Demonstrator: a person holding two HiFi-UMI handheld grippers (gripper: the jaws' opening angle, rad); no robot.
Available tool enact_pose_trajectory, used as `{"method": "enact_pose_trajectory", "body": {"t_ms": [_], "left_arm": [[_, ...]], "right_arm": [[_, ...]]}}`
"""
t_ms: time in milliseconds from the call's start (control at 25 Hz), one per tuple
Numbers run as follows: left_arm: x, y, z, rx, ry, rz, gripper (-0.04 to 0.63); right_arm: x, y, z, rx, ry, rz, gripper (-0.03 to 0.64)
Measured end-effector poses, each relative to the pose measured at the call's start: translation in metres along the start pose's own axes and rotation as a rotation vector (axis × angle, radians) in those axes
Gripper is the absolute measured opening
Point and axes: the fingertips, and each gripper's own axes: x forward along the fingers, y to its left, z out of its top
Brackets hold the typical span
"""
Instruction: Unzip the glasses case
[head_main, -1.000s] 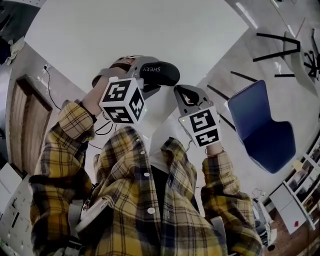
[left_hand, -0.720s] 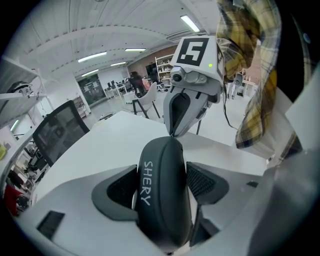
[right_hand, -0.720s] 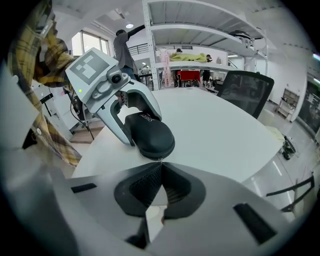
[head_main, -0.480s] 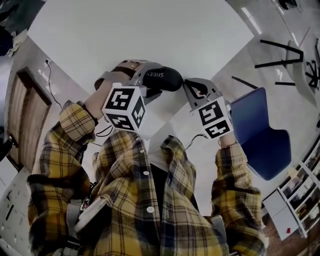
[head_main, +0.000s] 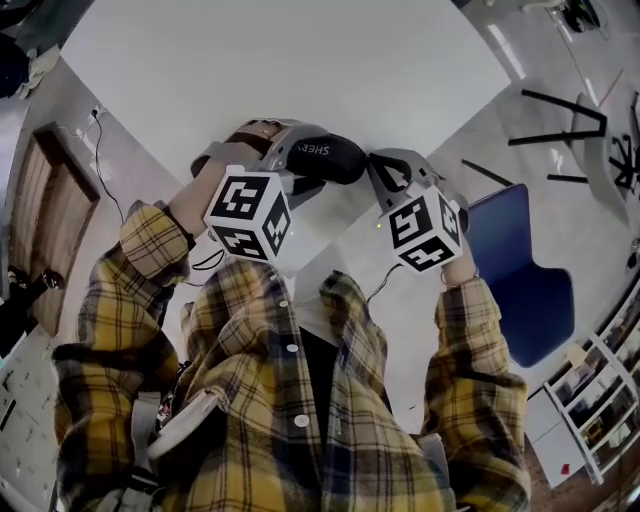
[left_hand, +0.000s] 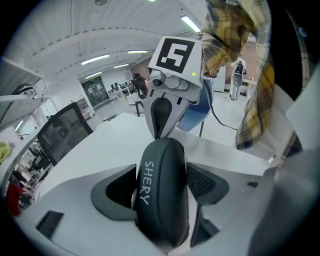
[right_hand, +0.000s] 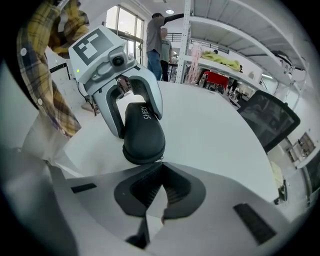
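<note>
Since 1.0 s ago the right claw (right_hand: 161, 164) has closed in from just beside the glasses case (right_hand: 144, 132) to its end. Right claw: jaws together, tips touching the case's near end at a small glint, likely the zip pull (right_hand: 159, 159); grip on it unconfirmed. Left claw (head_main: 290, 160): clamped across the case's middle, holding it off the white surface (head_main: 300, 60). Case long axis runs claw to claw, so the pull should travel along the seam toward the left claw.
</note>
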Motion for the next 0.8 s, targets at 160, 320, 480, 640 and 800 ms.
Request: {"method": "enact_pose_trajectory", "body": {"t_ms": [160, 320, 480, 640, 800], "left_arm": [[-0.011, 0.0, 0.001, -0.09, 0.01, 0.025, 0.322], [-0.044, 0.009, 0.008, -0.361, -0.075, 0.075, 0.337], [-0.073, 0.006, 0.005, -0.646, -0.12, 0.119, 0.337], [-0.084, -0.005, -0.019, -0.865, -0.079, 0.211, 0.337], [-0.089, -0.019, -0.045, -1.13, -0.082, 0.199, 0.337]], "right_arm": [[-0.01, 0.021, -0.01, 0.039, -0.004, 0.01, -0.003], [-0.022, 0.051, -0.015, 0.123, -0.025, 0.015, -0.003], [-0.027, 0.089, -0.007, 0.193, -0.048, 0.02, -0.003], [-0.025, 0.123, 0.007, 0.265, -0.071, 0.065, -0.003], [-0.015, 0.149, 0.029, 0.311, -0.092, 0.118, -0.003]]}}
